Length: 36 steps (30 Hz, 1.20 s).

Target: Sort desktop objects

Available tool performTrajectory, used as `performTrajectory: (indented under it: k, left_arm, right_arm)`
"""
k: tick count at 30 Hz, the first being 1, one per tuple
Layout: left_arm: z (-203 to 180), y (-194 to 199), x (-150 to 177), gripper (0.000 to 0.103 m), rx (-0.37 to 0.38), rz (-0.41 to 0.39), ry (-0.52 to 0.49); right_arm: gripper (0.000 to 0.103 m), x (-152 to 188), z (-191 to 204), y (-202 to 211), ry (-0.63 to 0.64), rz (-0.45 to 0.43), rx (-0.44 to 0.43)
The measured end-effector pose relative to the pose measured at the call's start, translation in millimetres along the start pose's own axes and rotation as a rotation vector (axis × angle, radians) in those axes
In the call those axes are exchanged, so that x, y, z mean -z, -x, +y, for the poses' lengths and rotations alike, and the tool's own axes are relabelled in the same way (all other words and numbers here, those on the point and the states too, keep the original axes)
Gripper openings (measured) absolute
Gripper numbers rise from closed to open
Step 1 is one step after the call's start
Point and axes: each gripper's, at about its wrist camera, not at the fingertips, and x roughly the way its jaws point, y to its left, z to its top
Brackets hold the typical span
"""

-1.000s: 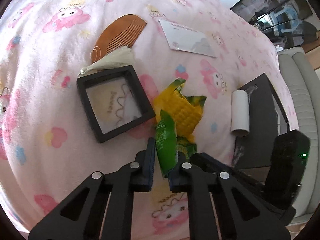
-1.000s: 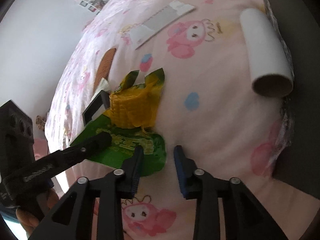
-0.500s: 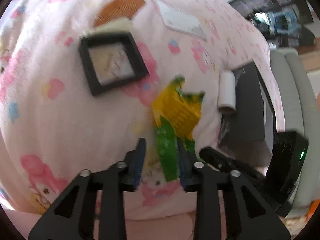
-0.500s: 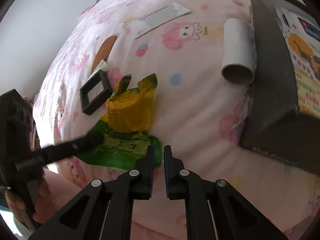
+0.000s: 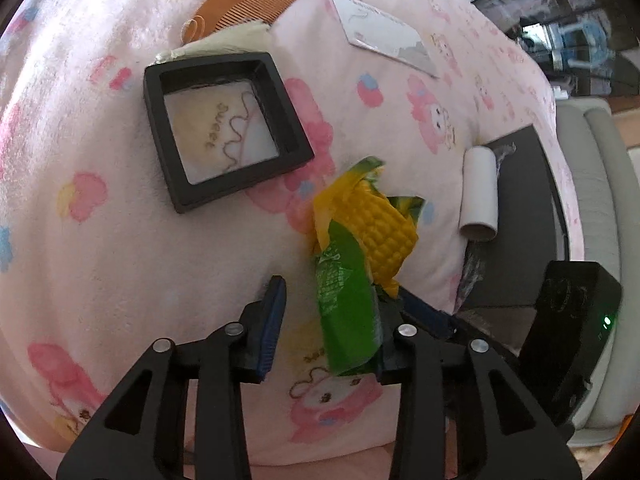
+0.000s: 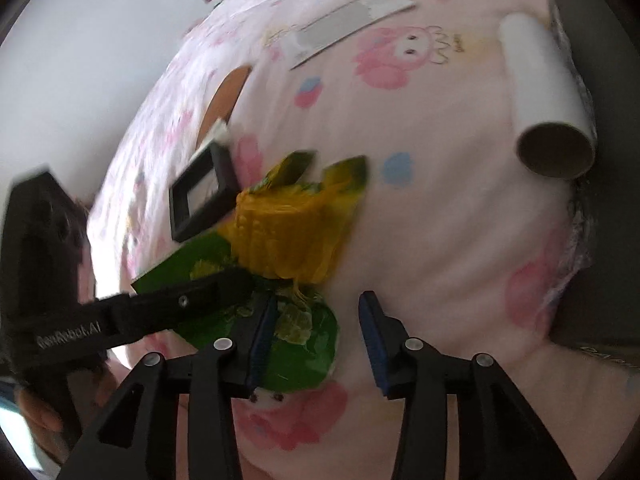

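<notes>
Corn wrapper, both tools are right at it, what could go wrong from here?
1. The left tool has just been closing around the green corn wrapper, with a gap on one side; it may catch only loose film and slip.
2. The right tool has just been opening, the wrapper's edge between its jaws unpressed; lifting now could spill the yellow corn.

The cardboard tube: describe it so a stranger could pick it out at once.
Start at the pink cartoon blanket and go to its edge by the dark box. The tube lies there against the box: a plain white roll with an open end, the only cylinder here.
</notes>
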Motion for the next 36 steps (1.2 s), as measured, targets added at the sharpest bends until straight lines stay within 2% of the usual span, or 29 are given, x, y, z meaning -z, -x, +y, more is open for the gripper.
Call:
performTrajectory:
  k: [1, 2, 4, 11, 14, 19, 21, 23, 26, 30, 36]
  left_arm:
    - [-3, 0, 1, 0.017, 0.008, 0.0, -0.019]
    - [-10, 3, 3, 0.013, 0.0, -0.019, -0.053]
    - [-20, 11, 8, 0.011, -0.01, -0.066, -0.108]
    - [-38, 34, 19, 0.011, 0.055, -0.144, -0.184]
    - [-54, 53, 25, 0.011, 0.09, -0.173, -0.228]
    - [-110, 83, 32, 0.007, 0.158, -0.226, -0.35]
    - [-150, 89, 35, 0.0, 0.187, -0.253, -0.429]
    - [-178, 89, 36, 0.0, 0.147, -0.287, -0.488]
    - [-200, 75, 29, 0.0, 0.146, -0.254, -0.489]
    - [-191, 64, 33, 0.0, 0.092, -0.249, -0.47]
    - [-125, 61, 33, 0.001, 0.022, -0.247, -0.322]
  right_arm:
    - [0.023, 2, 3, -2, 0.017, 0.009, 0.005]
    - [0.02, 4, 7, -3, 0.034, 0.019, 0.009]
    - [0.014, 7, 15, 3, 0.059, -0.017, 0.029]
    - [0.013, 17, 36, 43, 0.097, -0.085, 0.069]
    - [0.013, 19, 36, 79, 0.087, -0.147, 0.057]
    - [0.012, 18, 33, 153, 0.067, -0.304, 0.004]
    - [0.012, 17, 30, 182, 0.065, -0.371, 0.0]
    - [0.011, 15, 14, 202, 0.035, -0.416, 0.019]
    - [0.011, 16, -19, 208, -0.05, -0.418, 0.038]
    - [0.011, 20, -44, 192, -0.116, -0.363, 0.029]
    - [0.011, 18, -34, 171, -0.089, -0.295, 0.008]
